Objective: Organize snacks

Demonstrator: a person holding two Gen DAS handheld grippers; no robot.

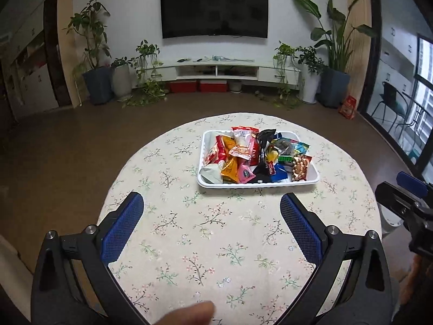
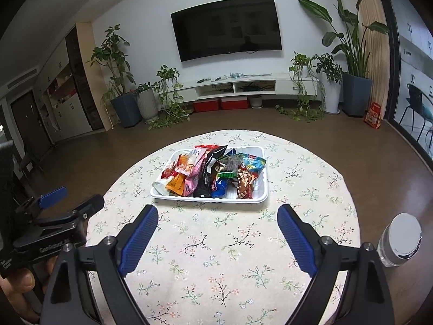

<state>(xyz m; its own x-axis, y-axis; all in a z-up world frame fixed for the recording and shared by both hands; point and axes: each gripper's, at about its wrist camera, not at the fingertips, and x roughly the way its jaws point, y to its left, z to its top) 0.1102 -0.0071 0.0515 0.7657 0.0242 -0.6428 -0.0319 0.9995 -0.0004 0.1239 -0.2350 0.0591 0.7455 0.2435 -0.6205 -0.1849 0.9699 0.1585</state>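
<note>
A white tray (image 1: 208, 184) (image 2: 259, 197) sits on the far half of a round table with a floral cloth (image 1: 216, 243) (image 2: 216, 257). It is heaped with several snack packets (image 1: 251, 154) (image 2: 213, 173) in red, orange, pink, black, blue and brown wrappers. My left gripper (image 1: 212, 203) hovers over the near cloth, short of the tray, open with nothing between its blue pads. My right gripper (image 2: 217, 216) also hangs short of the tray, open and empty. Each gripper shows at the edge of the other's view.
A white-lidded clear jar (image 2: 400, 239) stands at the table's right edge. A fingertip (image 1: 189, 314) shows at the bottom of the left wrist view. Beyond the table lie brown floor, a TV cabinet (image 1: 216, 70) with potted plants, and a wall-mounted TV (image 1: 213, 10).
</note>
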